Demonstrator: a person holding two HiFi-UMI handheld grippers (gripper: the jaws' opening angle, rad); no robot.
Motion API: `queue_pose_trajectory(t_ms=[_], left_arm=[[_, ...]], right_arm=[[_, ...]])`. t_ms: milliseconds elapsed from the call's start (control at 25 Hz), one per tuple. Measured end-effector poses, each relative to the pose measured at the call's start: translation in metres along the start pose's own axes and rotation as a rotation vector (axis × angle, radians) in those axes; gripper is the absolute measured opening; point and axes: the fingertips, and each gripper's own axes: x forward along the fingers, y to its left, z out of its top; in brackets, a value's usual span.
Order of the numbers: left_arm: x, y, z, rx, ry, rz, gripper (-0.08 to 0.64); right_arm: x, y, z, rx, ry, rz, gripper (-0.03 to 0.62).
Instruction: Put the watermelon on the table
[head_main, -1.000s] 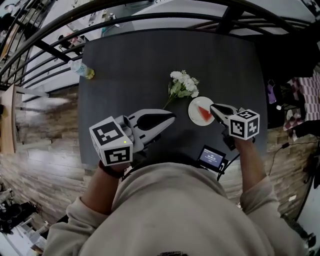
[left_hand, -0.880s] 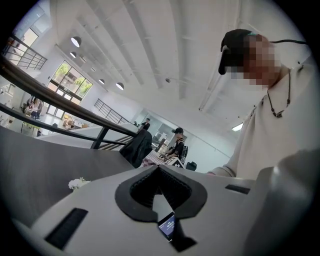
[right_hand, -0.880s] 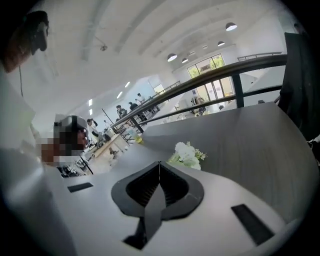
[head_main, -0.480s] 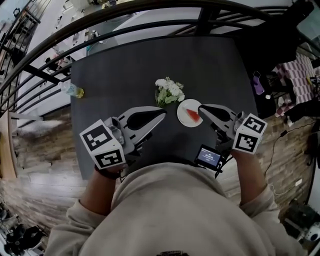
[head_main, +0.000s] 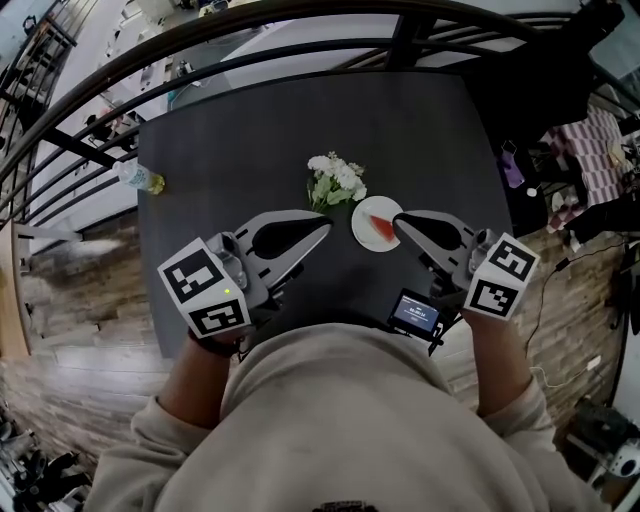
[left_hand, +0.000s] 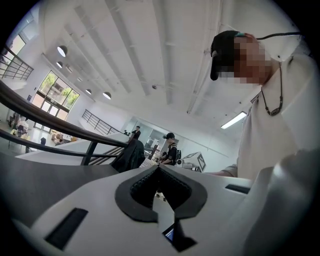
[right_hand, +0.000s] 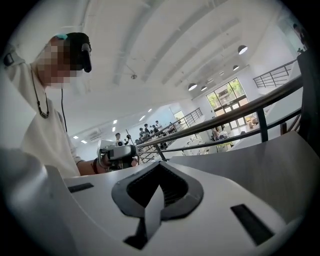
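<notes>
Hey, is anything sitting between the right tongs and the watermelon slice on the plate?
Nothing visible. The shut right tongs point at the watermelon on its plate; the flowers lie on the plate's other side.

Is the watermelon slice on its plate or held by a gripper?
On the plate: the watermelon slice lies on the white plate; the right gripper is shut on nothing.

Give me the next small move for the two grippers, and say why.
Probably nothing beyond drawing both grippers back and resting them. The watermelon slice already lies on the white plate on the dark table, and the left gripper and right gripper are both shut and empty.
</notes>
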Motion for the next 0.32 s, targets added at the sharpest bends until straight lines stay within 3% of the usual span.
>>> queue_pose_trajectory(t_ms=[320], left_arm=[[0.0008, -0.004, -0.0025, 0.004, 0.011, -0.007, 0.007]], right_arm=[[-0.0014, 0.0024, -0.0008, -0.001, -0.001, 0.004, 0.012]])
